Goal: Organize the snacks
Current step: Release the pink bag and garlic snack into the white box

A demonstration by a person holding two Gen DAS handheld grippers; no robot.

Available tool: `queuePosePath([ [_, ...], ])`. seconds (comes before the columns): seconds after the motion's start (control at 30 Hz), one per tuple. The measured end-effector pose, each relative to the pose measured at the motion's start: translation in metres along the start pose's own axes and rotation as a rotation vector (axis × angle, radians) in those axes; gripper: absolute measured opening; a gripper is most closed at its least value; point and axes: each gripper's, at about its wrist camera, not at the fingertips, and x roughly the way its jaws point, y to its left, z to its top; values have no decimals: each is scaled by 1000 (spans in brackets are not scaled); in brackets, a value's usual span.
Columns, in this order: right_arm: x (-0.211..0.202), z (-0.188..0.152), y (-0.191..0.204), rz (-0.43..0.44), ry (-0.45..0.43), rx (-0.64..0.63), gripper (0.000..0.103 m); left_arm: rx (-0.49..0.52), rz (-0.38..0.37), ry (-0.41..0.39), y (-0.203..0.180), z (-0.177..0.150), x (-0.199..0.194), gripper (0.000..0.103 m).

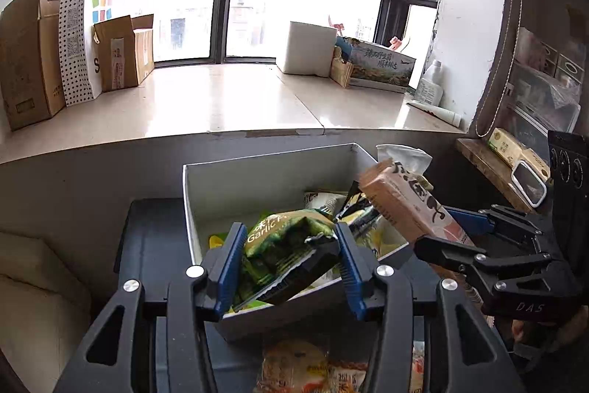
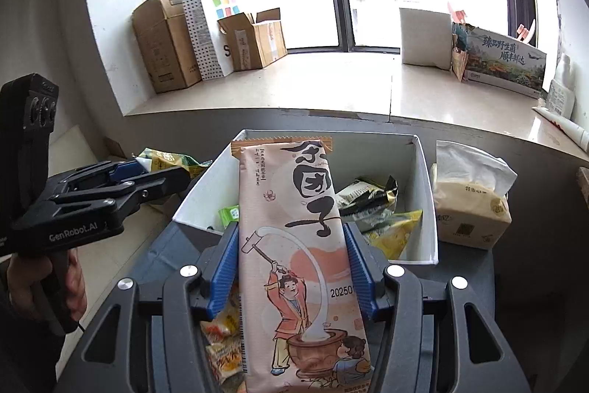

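Two packs: both in the air, one per gripper, both short of dropping into the white box (image 2: 427, 194).
Pink pack (image 2: 302, 245): long flat wrapper, pinched across its width by the right gripper (image 2: 292, 267); long axis runs straight ahead along the fingers, far end already over the box's near rim.
Green garlic bag (image 1: 283, 245): crumpled, clamped between the blue pads of the left gripper (image 1: 291, 267), hanging over the box's near-left corner.
Left gripper state: pressed onto the green garlic bag.
Right gripper state: pressed onto the pink pack.
Key relation: box sits ahead of and below both grippers; judged, the right one is lined up on its centre, the left one nearer the left wall.
Box contents: several snack bags already piled toward the right side; left half of the floor looks barer.
Room: box open on top, walls low; the two grippers are close side by side, so they could bump.
Edges: tissue pack (image 2: 471, 209) just beside the box's right wall; windowsill (image 1: 228, 105) behind, well apart.
Loose snacks: more packets (image 2: 221, 337) on the dark surface under the grippers, not yet boxed.
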Motion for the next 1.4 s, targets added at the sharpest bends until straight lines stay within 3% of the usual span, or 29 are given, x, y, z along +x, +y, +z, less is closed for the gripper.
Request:
queuePosePath([
  [0.17, 44, 39, -12, -35, 35, 49, 59, -19, 32, 39, 8, 19, 39, 53],
  [0.27, 66, 51, -24, 17, 54, 138, 59, -21, 36, 51, 14, 22, 52, 53],
  [0.43, 96, 57, -27, 25, 91, 198, 59, -14, 77, 77, 26, 17, 71, 54],
  [0.53, 108, 56, -31, 18, 108, 236, 62, -35, 54, 94, 37, 13, 79, 57],
  [0.57, 112, 57, -32, 15, 111, 242, 73, -44, 41, 107, 41, 11, 82, 62],
  [0.6, 115, 58, -32, 14, 112, 244, 98, -52, 39, 118, 44, 11, 84, 77],
  [0.63, 117, 59, -32, 7, 111, 242, 103, -60, 51, 115, 46, 9, 84, 94],
  [0.7, 115, 60, -33, -21, 96, 241, 103, -82, 48, 99, 51, 6, 83, 103],
  [0.8, 112, 60, -34, -15, 88, 241, 103, -107, 26, 105, 54, 4, 83, 103],
  [1.13, 78, 52, -21, 18, 11, 207, 103, -71, 76, 116, 42, 0, 76, 103],
  [1.23, 57, 43, -11, 34, -17, 183, 103, -19, 103, 80, 28, -3, 56, 103],
  [1.4, 12, 18, -7, 91, -49, 133, 103, -1, 68, 28, 10, -14, 8, 103],
])
